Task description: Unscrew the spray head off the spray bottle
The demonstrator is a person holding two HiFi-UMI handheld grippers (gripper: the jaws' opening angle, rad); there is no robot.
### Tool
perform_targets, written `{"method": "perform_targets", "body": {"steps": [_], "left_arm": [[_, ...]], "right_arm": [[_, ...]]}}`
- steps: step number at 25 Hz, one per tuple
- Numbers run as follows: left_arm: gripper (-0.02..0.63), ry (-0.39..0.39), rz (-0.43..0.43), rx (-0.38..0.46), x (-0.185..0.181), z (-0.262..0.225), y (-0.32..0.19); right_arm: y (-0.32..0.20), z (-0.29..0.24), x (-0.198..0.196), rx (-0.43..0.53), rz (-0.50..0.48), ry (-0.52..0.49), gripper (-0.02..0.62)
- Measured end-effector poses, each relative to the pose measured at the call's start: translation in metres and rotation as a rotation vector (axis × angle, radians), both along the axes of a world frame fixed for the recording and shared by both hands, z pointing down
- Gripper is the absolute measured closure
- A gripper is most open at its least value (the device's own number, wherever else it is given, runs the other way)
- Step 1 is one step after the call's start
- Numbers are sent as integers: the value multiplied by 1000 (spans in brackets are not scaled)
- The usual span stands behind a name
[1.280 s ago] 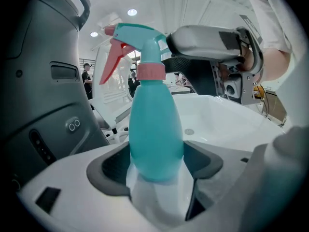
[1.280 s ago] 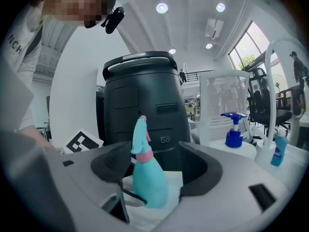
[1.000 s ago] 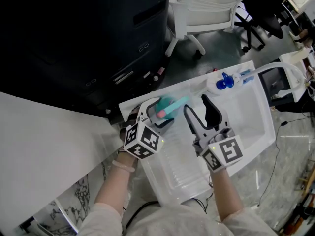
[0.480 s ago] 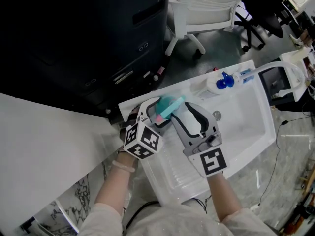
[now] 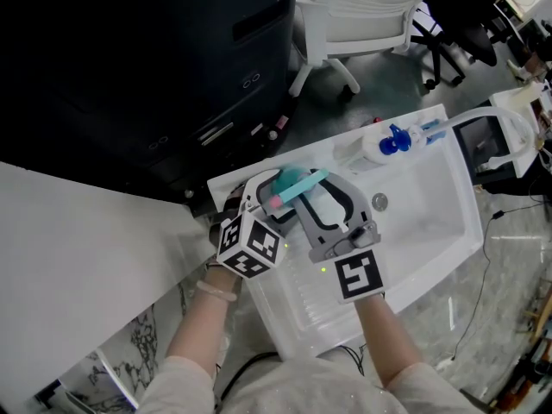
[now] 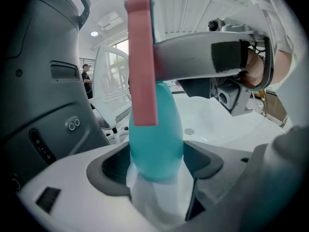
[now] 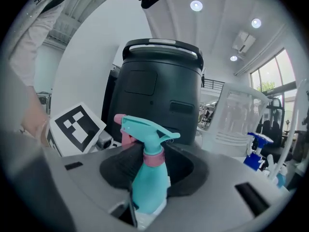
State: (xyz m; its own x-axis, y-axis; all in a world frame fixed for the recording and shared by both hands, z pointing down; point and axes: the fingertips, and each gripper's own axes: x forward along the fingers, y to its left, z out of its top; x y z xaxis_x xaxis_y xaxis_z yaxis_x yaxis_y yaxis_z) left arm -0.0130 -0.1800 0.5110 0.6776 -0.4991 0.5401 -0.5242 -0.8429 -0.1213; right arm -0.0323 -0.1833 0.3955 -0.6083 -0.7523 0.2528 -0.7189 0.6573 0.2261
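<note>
Above the white plastic sink basin, the left gripper's jaws pinched the teal, pink-triggered spray bottle. The right gripper, previously apart, had arrived, its jaws closing loosely around the bottle's neck.

The spray bottle is teal, its collar pink

**The white sink under your work**

You have a white sink below you, with a ribbed drainboard at its near end and a round drain in the basin. A bottle with a blue spray head lies on its far rim.
</note>
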Motion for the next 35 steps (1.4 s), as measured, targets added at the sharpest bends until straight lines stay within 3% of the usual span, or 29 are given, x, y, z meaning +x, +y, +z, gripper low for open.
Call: {"method": "perform_targets", "body": {"steps": [6, 17, 26, 35], "left_arm": [[259, 0, -2, -2, 0, 1, 0], [258, 0, -7, -11, 0, 3, 0], [258, -6, -10, -21, -1, 5, -1], [256, -23, -7, -44, 0, 10, 0]], "right_arm": [[0, -12, 2, 29, 7, -80, 457], [-4, -67, 36, -37, 44, -438, 460], [4, -99, 47, -3, 48, -446, 460], [21, -133, 59, 33, 93, -532, 460]]}}
